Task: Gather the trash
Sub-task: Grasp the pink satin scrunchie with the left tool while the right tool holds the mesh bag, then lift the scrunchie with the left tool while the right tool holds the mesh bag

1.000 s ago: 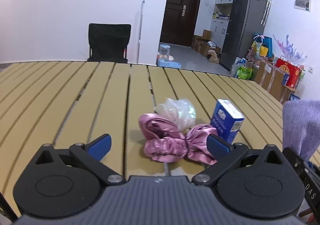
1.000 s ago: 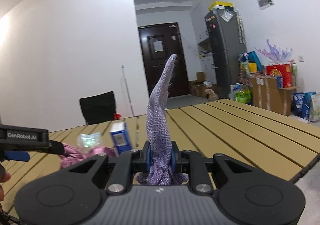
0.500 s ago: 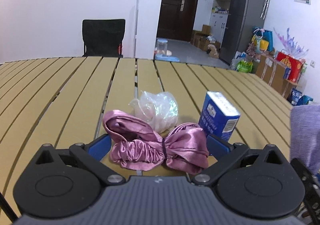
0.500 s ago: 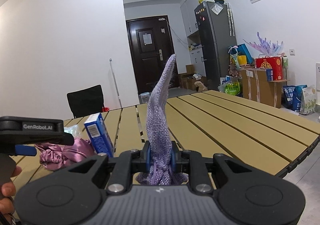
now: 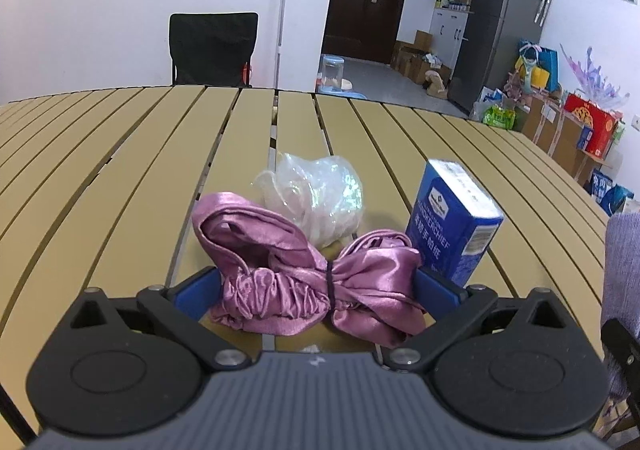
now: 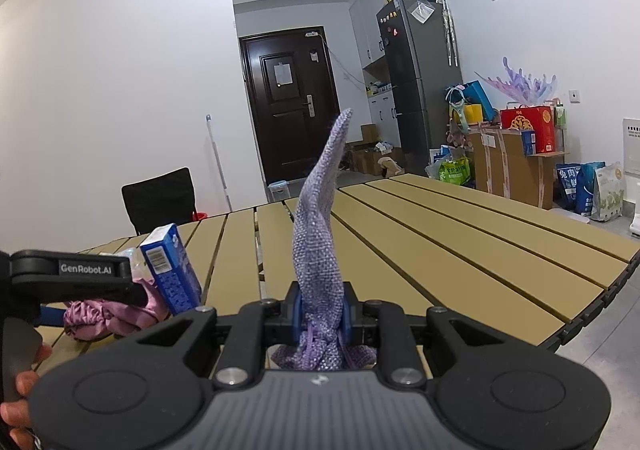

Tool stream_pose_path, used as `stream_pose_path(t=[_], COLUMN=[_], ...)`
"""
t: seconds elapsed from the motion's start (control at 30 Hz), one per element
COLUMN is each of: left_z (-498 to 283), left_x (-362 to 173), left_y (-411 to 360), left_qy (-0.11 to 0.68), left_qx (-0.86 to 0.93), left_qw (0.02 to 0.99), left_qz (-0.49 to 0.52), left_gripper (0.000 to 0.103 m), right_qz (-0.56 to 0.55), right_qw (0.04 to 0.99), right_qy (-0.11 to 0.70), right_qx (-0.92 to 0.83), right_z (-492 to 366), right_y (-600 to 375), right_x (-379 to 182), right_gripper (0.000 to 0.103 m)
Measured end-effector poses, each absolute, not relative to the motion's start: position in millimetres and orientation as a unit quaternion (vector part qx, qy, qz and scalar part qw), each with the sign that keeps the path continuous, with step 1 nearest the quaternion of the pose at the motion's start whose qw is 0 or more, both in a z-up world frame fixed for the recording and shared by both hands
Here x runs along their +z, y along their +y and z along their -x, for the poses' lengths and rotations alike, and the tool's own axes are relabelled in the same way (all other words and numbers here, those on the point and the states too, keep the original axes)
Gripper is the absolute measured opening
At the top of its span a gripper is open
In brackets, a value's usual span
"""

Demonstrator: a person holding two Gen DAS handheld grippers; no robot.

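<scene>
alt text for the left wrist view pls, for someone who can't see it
The open left gripper straddles a crumpled pink satin cloth on a slatted tan table. Just behind the cloth lie a clear plastic wrapper and a tilted blue tissue box; a lilac fabric shows at the right edge.

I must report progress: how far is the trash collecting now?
Done: the right tool holds the purple bag. In hand: the open left tool straddles the pink cloth, not gripping. Left: the plastic wrap and blue box stay on the table.
</scene>
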State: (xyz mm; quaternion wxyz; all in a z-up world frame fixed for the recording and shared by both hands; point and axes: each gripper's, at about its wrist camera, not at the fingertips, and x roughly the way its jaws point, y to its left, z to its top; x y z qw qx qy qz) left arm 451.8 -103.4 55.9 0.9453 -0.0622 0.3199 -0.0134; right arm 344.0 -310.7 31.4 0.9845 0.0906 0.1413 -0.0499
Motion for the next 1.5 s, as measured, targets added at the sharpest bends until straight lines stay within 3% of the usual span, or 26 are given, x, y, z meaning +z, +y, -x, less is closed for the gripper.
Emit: stream_pose_path(t=[0.23, 0.47, 0.53, 0.67, 0.77, 0.97, 1.5], left_z=[-447.0, -438.8, -435.3, -428.5, -424.2, -416.1, -370.3], left_x=[55.9, 56.8, 57.5, 61.8, 65.4, 71.5, 96.1], left_y=[-98.6, -99.5, -101.6, -96.9, -91.9, -92.8, -78.8], left_qy=[0.313, 0.304, 0.3, 0.291, 0.284, 0.27, 0.221], left_qx=[-0.016, -0.015, -0.01, -0.024, -0.028, -0.025, -0.033], left_qw=[0.946, 0.949, 0.951, 0.952, 0.953, 0.959, 0.972], left_qz=[0.079, 0.083, 0.081, 0.092, 0.1, 0.088, 0.071], left_gripper=[0.098, 0.084, 0.075, 0.036, 0.027, 0.02, 0.019], right_qz=[-0.099, -0.108, -0.111, -0.114, -0.115, -0.117, -0.122], right_qw=[0.984, 0.984, 0.983, 0.983, 0.983, 0.984, 0.985], right_qy=[0.14, 0.139, 0.139, 0.139, 0.136, 0.133, 0.122], right_qx=[-0.047, -0.042, -0.041, -0.037, -0.033, -0.027, 0.003], right_z=[-343.9, -340.9, -340.7, -340.3, -337.9, -337.1, -325.8], right_y=[-310.5, -319.2, -320.6, -321.3, -320.8, -319.0, -306.9], right_x=[32.6, 32.9, 33.1, 34.2, 35.9, 38.4, 43.5], right_gripper=[0.018, 0.018, 0.018, 0.018, 0.018, 0.018, 0.018])
